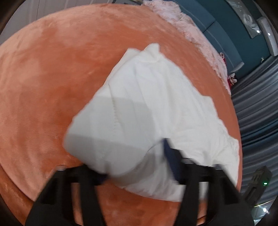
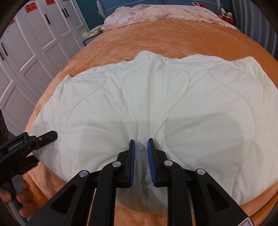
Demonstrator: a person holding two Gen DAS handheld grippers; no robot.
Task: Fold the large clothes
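The right gripper (image 2: 140, 156) pinches a bunched fold of the white quilt (image 2: 147, 104) between its blue pads (image 2: 132, 161), jaws narrow with cloth gathered between them; creases fan out from the pinch, a sign the near edge is held taut, probably so it can be carried as one layer. The left gripper (image 1: 137, 166) is blurred in its own view, but the quilt's corner fills the gap between its jaws and drapes over them. In the right view its tip (image 2: 50, 135) lies at the quilt's left edge, so it seems clamped on that corner. Two spaced grips along one edge would keep it straight for a fold. The quilt lies spread across the orange bed cover (image 2: 156, 38), well short of the pink bedding (image 2: 156, 13) at the head.
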